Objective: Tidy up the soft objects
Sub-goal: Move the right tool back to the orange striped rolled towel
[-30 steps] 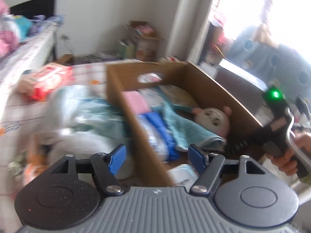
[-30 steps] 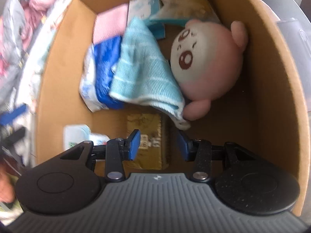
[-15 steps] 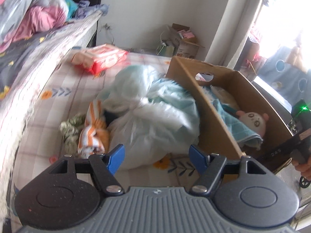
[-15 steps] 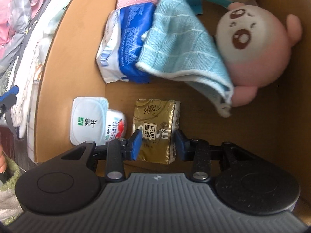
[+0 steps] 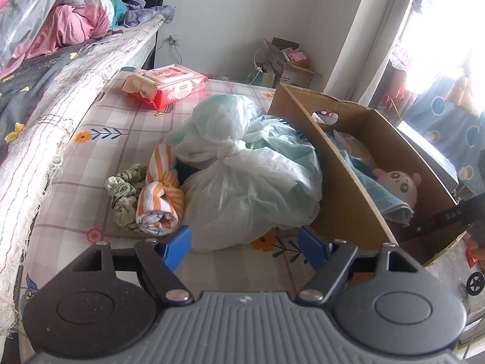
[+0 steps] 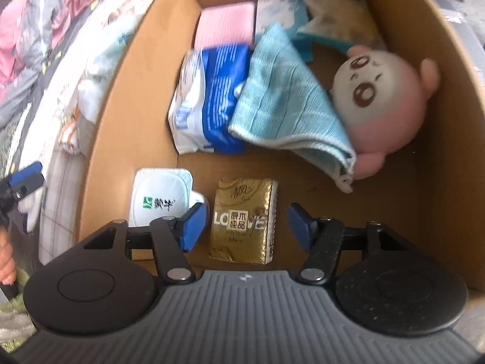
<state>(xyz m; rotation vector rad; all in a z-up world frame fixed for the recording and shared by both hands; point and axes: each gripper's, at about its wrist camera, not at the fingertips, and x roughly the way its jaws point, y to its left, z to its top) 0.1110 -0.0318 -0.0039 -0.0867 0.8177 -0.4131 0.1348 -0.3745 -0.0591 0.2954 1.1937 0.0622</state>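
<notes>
cardboard box (image 6: 127, 97) partly filled with plush toy (image 6: 385, 106), blue towel (image 6: 282, 103) and gold tissue pack (image 6: 242, 221); tied plastic bag (image 5: 242, 179) and striped towel (image 5: 160, 197) remain at frame centre outside; left gripper (image 5: 244, 247) and right gripper (image 6: 244, 224) jaws apart, empty.

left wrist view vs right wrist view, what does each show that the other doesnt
Only the left wrist view: the tied plastic bag, striped towel, green scrunchie and red wipes pack on the bed, outside the box.
Only the right wrist view: the gold tissue pack and white pouch on the box floor, between the open right gripper.
Both: the cardboard box, pink plush and blue cloth.
</notes>
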